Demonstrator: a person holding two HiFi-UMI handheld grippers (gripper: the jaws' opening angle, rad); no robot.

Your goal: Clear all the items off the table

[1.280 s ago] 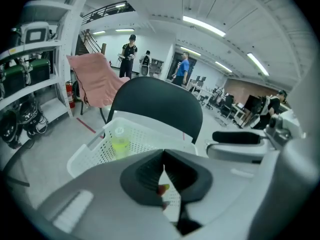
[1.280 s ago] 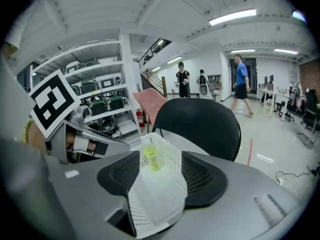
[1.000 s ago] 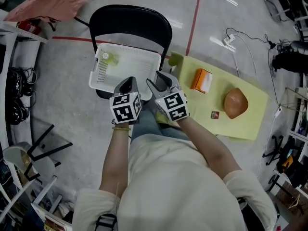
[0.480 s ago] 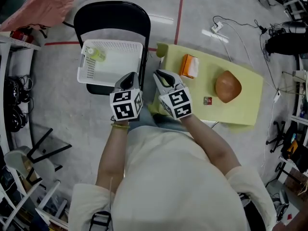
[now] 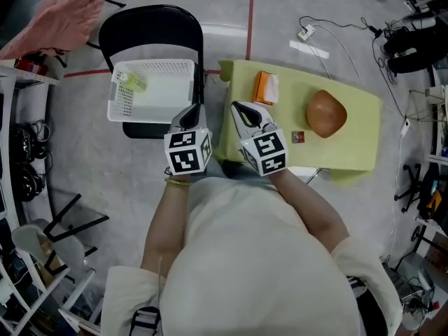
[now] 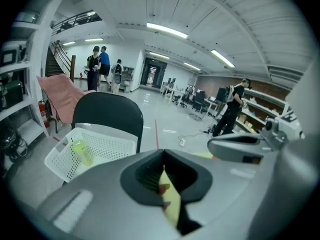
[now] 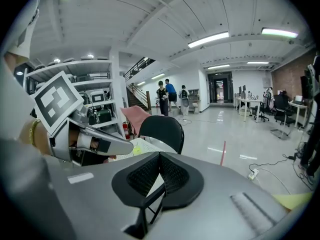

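On a black chair sits a white basket (image 5: 157,93) with a green bottle (image 5: 131,81) in it. The yellow-green table (image 5: 350,152) carries an orange box (image 5: 265,87), a brown bowl (image 5: 325,113) and a small red item (image 5: 297,136). My left gripper (image 5: 190,112) hovers shut and empty off the basket's near right corner. Beside it, over the table's left edge, my right gripper (image 5: 243,109) has just been closing and is shut with nothing between its jaws. The left gripper view shows the basket (image 6: 107,146) and bottle (image 6: 81,151) ahead.
A red floor line (image 5: 249,19) runs behind the table, and a white power strip with cable (image 5: 305,31) lies on the floor. Pink cloth (image 5: 52,16) hangs at the far left, above shelving (image 5: 21,187). People stand far off in the hall (image 6: 100,66).
Both grippers have drawn away from the basket toward the table's left edge. The right jaws, open a second ago, have closed on nothing. The left stays shut.
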